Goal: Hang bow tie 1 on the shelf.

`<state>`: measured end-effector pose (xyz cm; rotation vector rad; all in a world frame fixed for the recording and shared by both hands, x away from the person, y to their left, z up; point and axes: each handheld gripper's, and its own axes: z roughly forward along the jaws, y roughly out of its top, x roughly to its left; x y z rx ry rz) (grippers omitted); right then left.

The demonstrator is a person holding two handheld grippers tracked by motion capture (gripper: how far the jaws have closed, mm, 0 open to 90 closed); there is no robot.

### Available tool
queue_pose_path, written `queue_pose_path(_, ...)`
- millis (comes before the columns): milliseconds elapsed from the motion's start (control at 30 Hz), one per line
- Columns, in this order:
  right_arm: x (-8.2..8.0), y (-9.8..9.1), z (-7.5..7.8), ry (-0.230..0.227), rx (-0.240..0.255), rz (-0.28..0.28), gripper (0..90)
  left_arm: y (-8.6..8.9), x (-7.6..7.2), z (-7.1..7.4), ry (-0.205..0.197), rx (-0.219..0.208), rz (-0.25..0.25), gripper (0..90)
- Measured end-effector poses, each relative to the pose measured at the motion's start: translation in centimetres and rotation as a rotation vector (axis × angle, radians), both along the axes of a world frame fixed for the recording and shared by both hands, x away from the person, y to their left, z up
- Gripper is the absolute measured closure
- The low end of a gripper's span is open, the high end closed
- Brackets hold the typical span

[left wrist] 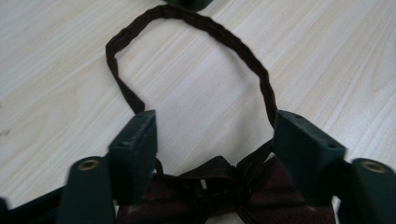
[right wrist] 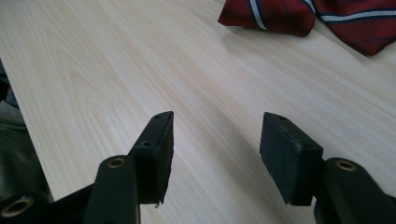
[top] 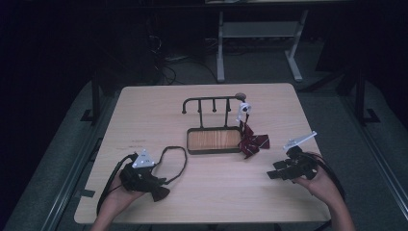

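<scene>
Wooden table [top: 144, 110]: rack tray [top: 214, 140], two ties.

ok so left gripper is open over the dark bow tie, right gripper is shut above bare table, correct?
Not quite: the right gripper is open too. The right gripper view shows its jaws standing well apart over the bare table. The left gripper is indeed open over the dark bow tie.

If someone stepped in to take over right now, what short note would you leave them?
Left gripper: open, jaws either side of the dark bow tie lying on the table, nothing clamped. Its neck strap loops out ahead.
Right gripper: open, empty, over bare table near the striped red tie.
That red tie hangs at the right end of the rack above the tray.
Left: probably grip the bow tie and hang it on the rack.
</scene>
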<state>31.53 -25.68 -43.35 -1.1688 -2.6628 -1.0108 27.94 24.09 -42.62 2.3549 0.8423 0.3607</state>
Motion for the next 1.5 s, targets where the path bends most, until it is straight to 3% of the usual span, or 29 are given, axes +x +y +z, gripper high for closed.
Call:
queue_pose_path(100,-0.1,-0.2,0.0,0.002,0.01,0.0,44.5,0.0,0.3,0.4,0.006,-0.005,0.012,37.8)
queue_pose_path(267,-0.1,-0.4,-0.1,0.006,0.013,-0.002,44.3,-0.6,0.9,0.8,0.005,0.037,-0.001,41.5)
queue_pose_path(467,-0.2,-0.7,0.0,0.003,0.023,-0.009,44.3,-0.9,1.7,2.1,-0.001,0.035,-0.009,44.4)
queue_pose_path(700,-0.3,-0.8,0.0,0.009,0.022,-0.001,43.3,-0.8,3.9,2.8,0.026,0.074,-0.006,48.4)
queue_pose_path(1033,-0.4,-1.3,0.1,0.008,0.03,-0.003,43.2,-1.3,7.4,2.5,0.103,0.14,0.001,51.8)
queue_pose_path(1500,-0.5,-1.2,0.1,0.007,0.031,0.007,43.3,-2.2,10.6,1.2,0.165,0.203,0.015,56.5)
